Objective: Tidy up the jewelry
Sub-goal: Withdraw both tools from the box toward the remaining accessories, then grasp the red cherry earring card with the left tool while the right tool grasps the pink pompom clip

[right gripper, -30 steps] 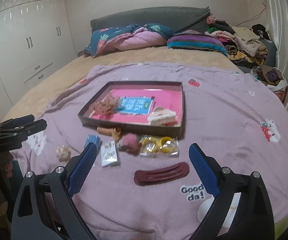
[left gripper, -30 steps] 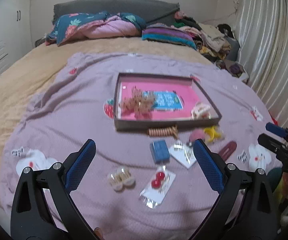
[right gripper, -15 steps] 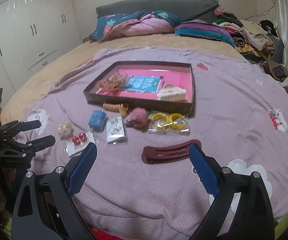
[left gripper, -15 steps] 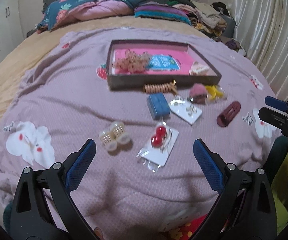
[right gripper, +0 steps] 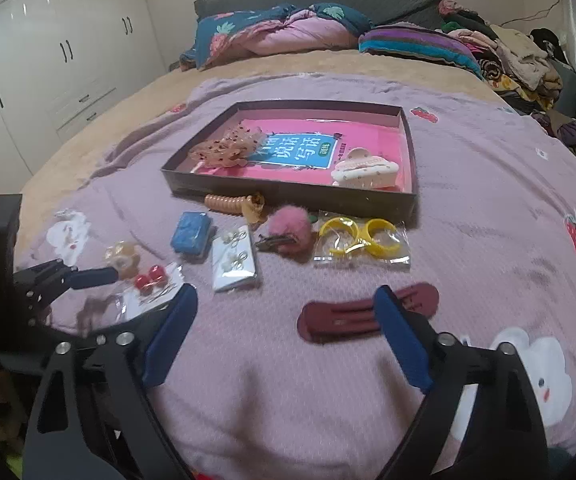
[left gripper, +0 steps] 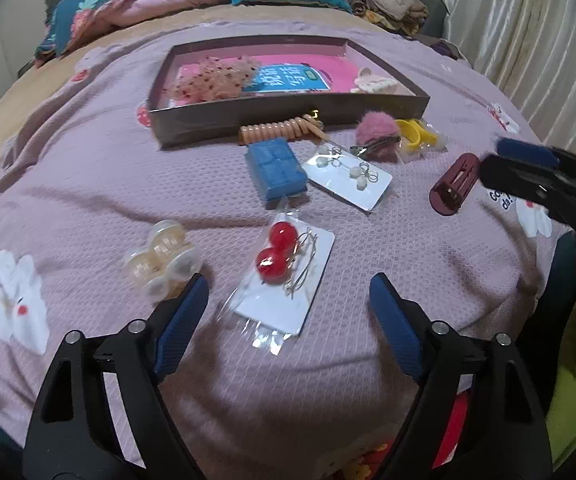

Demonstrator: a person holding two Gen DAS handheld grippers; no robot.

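Note:
My left gripper is open and empty just above the red ball earrings card; a cream hair claw lies to its left. A blue box, a pearl earrings card, a coil hair tie, a pink pompom clip and yellow rings lie before the dark tray. My right gripper is open and empty over the maroon hair clip. The tray holds a pink lace piece and a white hair claw.
Everything lies on a lilac blanket on a bed. Pillows and piled clothes sit at the far end. White wardrobes stand at the left, curtains at the right. The blanket's near edge is under both grippers.
Both grippers have moved forward and down toward the bed. The left now hovers close over the red earrings card, the right over the maroon clip. Both stay open.

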